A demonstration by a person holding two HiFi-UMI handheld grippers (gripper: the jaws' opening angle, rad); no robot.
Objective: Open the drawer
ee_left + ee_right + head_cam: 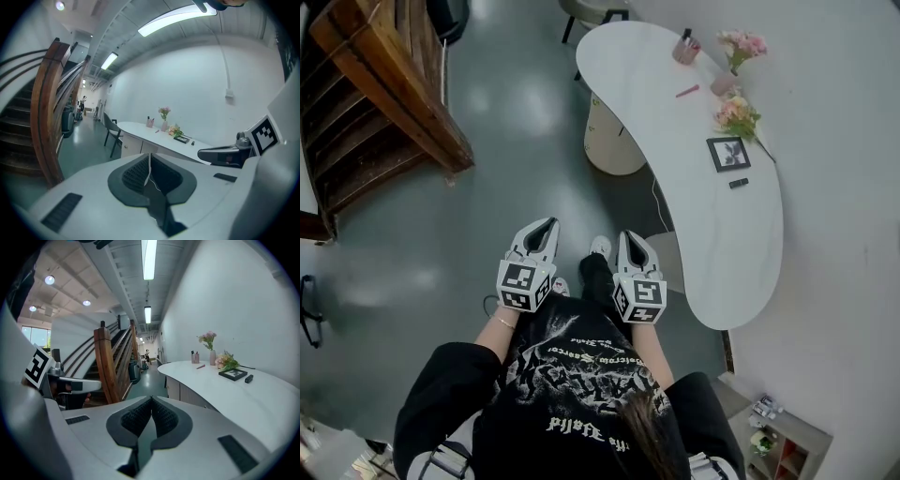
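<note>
Well, the left gripper and the right gripper are both shut tight and hold nothing, near the white bench.

They are side by side over the grey floor, by the near end of the bench, and each has its jaws pressed together. The drawer cabinet stands under the far part of the bench, well apart from both grippers. Flowers and a picture frame sit on top of the bench. Brown wooden stairs stand across the floor from the bench.
</note>
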